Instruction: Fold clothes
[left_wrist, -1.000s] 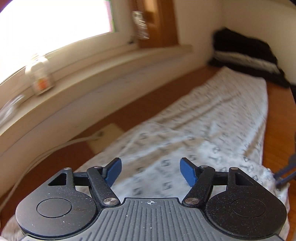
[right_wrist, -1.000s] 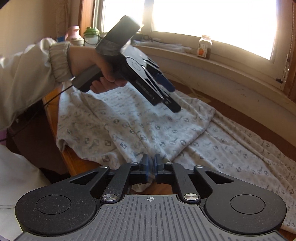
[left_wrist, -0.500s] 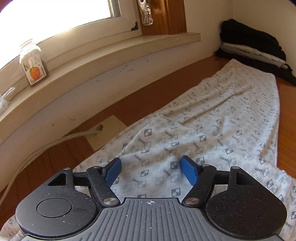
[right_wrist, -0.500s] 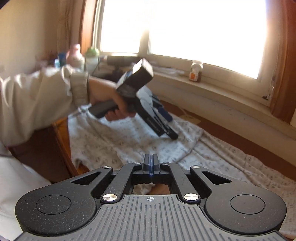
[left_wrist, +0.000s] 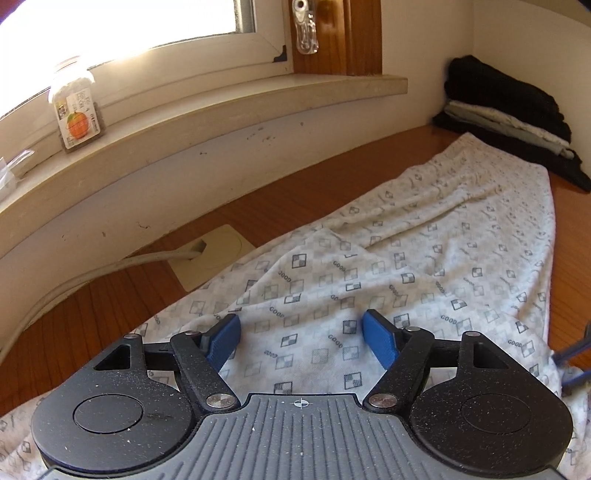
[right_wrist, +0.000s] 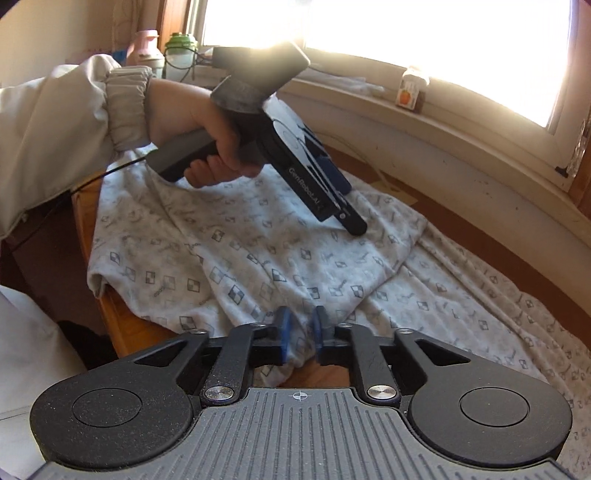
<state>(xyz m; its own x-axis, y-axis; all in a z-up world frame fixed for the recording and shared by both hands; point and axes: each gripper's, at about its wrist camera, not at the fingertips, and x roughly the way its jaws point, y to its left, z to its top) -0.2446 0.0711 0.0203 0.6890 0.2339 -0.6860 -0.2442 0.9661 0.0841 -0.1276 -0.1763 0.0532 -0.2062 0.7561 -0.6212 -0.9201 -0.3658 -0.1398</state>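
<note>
Left gripper (left_wrist: 301, 338): I hold it tilted down over the patterned garment (left_wrist: 424, 258), jaws spread wide, nothing between them; the blue pads (left_wrist: 376, 341) hang just above the cloth.
Left hand (right_wrist: 221, 147): from the right wrist view I see it wrapped round the handle, a pale cuffed sleeve (right_wrist: 125, 107) behind it.
Garment: spread lengthwise along the wooden counter (left_wrist: 258, 214), one end hanging over the counter's near-left corner, the other reaching towards the dark folded pile (left_wrist: 509, 110) in the far right corner.
Right gripper (right_wrist: 301, 334): at the counter's near edge, jaws pinching a bunched fold of the garment between the pads.
Windowsill (left_wrist: 221, 107): a small jar (left_wrist: 75, 107) with an orange label stands on it.
</note>
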